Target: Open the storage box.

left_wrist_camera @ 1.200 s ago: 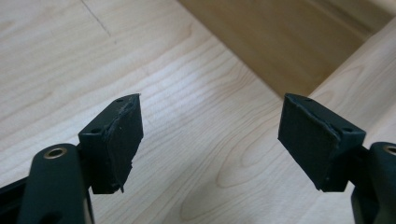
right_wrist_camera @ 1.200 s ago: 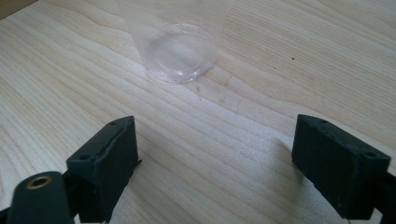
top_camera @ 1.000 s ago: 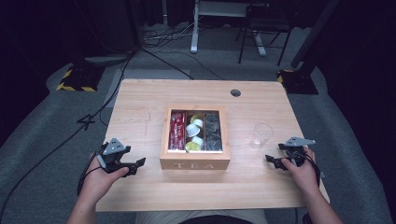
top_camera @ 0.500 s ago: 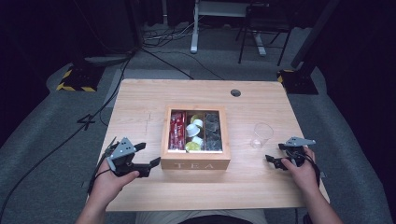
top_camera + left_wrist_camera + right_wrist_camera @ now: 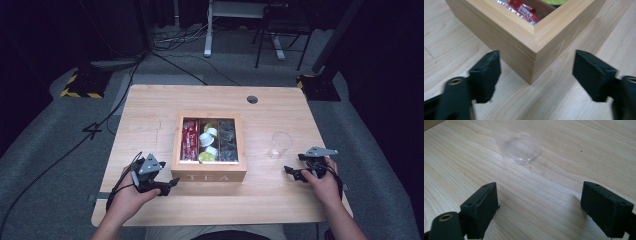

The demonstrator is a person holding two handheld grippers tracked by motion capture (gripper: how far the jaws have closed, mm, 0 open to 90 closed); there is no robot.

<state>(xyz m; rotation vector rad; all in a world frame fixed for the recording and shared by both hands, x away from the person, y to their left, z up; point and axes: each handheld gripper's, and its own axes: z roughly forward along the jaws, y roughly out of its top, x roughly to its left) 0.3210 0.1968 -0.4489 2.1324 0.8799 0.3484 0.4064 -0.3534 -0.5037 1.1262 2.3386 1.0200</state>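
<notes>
Squarely upright tea box (image 5: 529,37), corner facing left claw (image 5: 536,72)

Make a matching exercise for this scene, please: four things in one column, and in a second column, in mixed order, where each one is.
Things:
1. left gripper
2. right gripper
3. clear cup
4. red packets

Places:
A. in the left compartment of the tea box
B. upright on the table, to the right of the tea box
C. open, at the tea box's front left corner
D. open, near the table's right edge, just in front of the clear cup

Pairs: 1-C, 2-D, 3-B, 4-A
</notes>
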